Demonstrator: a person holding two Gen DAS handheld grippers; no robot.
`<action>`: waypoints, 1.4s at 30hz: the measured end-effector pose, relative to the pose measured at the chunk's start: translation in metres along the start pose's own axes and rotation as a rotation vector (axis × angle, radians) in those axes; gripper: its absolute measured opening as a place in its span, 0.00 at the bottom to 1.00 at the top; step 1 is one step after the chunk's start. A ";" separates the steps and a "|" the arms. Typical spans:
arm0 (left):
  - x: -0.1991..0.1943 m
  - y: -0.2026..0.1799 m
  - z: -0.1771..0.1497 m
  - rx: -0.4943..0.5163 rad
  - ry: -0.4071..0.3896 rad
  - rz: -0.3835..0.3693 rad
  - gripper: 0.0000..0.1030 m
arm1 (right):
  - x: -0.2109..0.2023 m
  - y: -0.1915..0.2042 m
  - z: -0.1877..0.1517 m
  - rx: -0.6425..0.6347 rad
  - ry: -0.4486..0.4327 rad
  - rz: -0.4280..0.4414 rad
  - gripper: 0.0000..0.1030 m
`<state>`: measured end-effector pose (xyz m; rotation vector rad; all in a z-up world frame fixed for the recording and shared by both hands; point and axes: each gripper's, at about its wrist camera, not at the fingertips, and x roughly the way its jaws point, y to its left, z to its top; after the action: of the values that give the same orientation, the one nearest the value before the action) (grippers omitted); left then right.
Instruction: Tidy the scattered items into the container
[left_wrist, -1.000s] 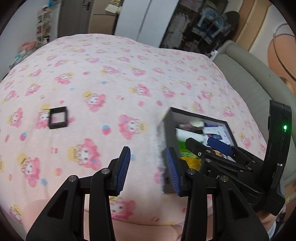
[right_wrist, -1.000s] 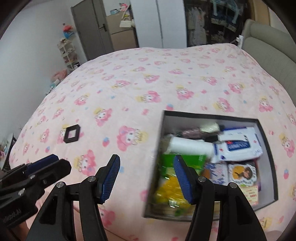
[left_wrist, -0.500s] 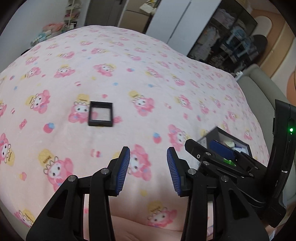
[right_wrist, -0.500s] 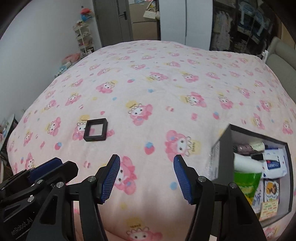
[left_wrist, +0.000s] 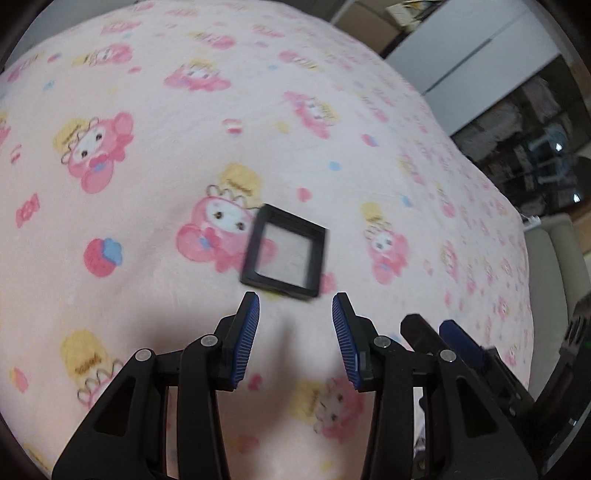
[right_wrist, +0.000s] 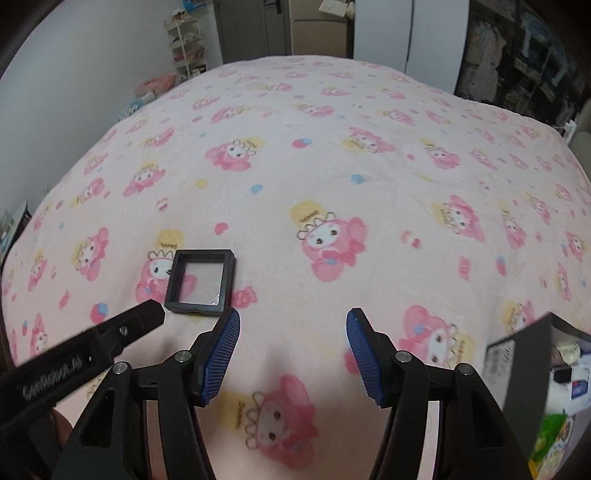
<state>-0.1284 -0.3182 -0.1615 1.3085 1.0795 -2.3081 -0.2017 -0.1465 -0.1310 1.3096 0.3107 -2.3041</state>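
1. Since the earlier frames, both grippers have been carried away from the grey storage box (right_wrist: 524, 373) towards the small black frame case (left_wrist: 285, 255), which is now seen much nearer in both wrist views.
2. A pink blanket (right_wrist: 332, 155) printed with cartoon characters is spread over the whole bed, and everything else is set on it.
3. At the right edge of the right wrist view the storage box is seen, filled with packets and a wipes pack.
4. The right gripper (right_wrist: 293, 356) is held above bare blanket with its blue pads spread wide and nothing between them.
5. The left gripper (left_wrist: 295, 338) is held just short of the case, jaws parted and empty.
6. The case, black-rimmed with a clear window, lies flat on the blanket, well apart from the box.
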 end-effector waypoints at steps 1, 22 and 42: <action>0.008 0.005 0.005 -0.014 0.009 0.007 0.40 | 0.013 0.003 0.002 -0.007 0.014 -0.001 0.55; 0.056 0.027 0.015 -0.039 0.049 0.004 0.30 | 0.100 0.028 0.007 0.004 0.060 0.159 0.41; 0.035 -0.043 -0.090 0.039 0.356 -0.200 0.24 | 0.004 -0.059 -0.091 0.155 0.078 0.068 0.24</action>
<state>-0.1161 -0.2199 -0.1980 1.7478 1.3329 -2.2967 -0.1647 -0.0594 -0.1841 1.4643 0.1122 -2.2620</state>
